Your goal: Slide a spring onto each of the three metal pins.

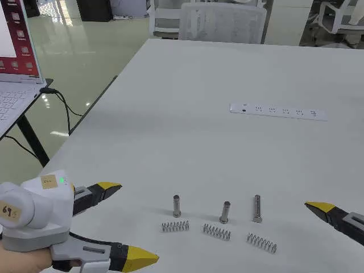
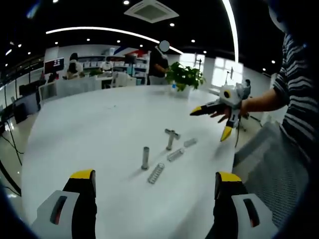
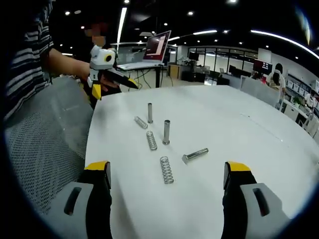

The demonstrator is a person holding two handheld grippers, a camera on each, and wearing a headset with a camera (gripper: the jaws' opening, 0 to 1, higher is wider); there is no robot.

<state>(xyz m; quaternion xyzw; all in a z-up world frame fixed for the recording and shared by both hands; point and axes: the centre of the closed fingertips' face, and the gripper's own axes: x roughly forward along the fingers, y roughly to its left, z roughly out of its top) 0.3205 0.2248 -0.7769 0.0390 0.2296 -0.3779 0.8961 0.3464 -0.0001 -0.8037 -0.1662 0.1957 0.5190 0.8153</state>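
Hovering at the near edge of the surface (image 1: pixel 187 142), your left hand-held gripper (image 1: pixel 135 222) and right hand-held gripper (image 2: pixel 210 124) gape empty. The springs (image 1: pixel 216 231) beside the pins (image 1: pixel 225 211) look light and squashy: pinch one gently mid-coil.

L gripper (image 1: pixel 135 222): white body, yellow-tipped black jaws, sticker (image 1: pixel 9 211) maybe "69"; striped shirt (image 2: pixel 299 94).

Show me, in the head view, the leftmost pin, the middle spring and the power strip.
leftmost pin (image 1: pixel 177 206), head view, middle of shaft
middle spring (image 1: pixel 216 231), head view, centre of coil
power strip (image 1: pixel 278 111), head view, middle of top face
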